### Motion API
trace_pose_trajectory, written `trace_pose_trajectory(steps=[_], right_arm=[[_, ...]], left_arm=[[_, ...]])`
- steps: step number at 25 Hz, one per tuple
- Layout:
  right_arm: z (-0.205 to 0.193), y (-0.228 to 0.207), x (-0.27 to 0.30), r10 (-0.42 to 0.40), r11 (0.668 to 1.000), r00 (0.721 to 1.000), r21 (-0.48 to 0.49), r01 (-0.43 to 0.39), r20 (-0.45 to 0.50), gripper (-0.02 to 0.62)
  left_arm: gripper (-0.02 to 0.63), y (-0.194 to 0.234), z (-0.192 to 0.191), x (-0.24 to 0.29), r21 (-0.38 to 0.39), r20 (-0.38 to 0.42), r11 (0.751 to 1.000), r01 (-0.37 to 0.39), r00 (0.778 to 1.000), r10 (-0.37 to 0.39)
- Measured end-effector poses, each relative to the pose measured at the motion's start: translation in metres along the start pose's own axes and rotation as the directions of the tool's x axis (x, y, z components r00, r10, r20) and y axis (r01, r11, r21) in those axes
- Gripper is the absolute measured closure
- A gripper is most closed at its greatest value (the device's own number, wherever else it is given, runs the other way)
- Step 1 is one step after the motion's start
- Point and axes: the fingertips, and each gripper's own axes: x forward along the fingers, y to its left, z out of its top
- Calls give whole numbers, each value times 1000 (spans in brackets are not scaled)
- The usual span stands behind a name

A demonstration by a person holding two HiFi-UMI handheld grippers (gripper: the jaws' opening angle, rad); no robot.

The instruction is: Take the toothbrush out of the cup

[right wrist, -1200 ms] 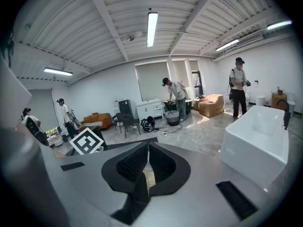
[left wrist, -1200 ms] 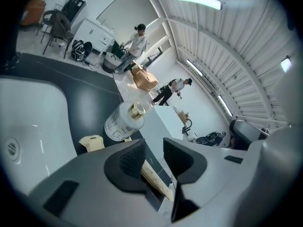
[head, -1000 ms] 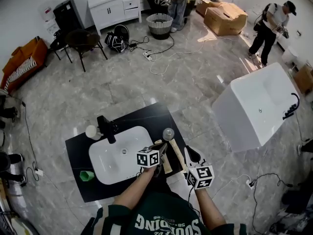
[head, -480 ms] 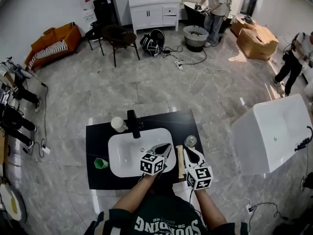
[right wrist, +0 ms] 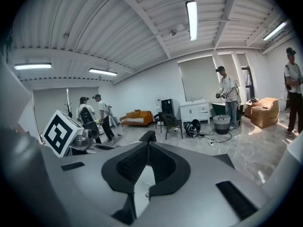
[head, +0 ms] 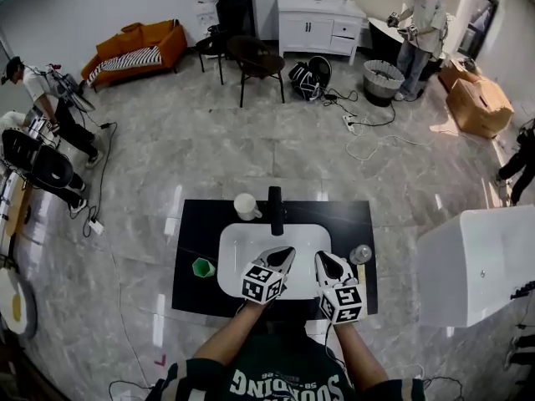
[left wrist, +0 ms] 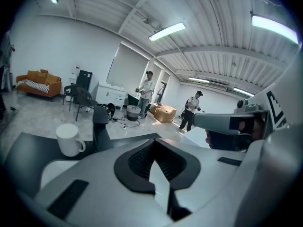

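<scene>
The left tongs (head: 282,256) and right tongs (head: 323,259) are both clenched and empty, over the near rim of the sink (head: 251,245). The toothbrush (head: 361,276) lies on the tabletop (head: 194,224) just right of the right tongs, outside the clear cup (head: 359,254) beside it.

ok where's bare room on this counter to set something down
Bare black counter right of the faucet, and the left strip between the white mug and green cup. Crowded at the front right: the clear cup, left gripper and right gripper over the basin.
</scene>
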Motion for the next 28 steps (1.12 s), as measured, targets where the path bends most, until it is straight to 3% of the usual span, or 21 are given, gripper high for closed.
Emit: trace_pose_trajectory(steps=[10,20,28], right_arm=[[3,43,41,54,998,998,-20,-54,-20,554],[4,58,65,67,996,998,-53,-68,-22,554],[6,61,71,72,994,997,-82,-73,-18,555]], left_arm=[[595,46,15,-44,75,65,994,-79,995,74],[595,79,25,-66,139,92,980,-145,987,133],[595,98,31,-80,135,106,975,-179,981,165]])
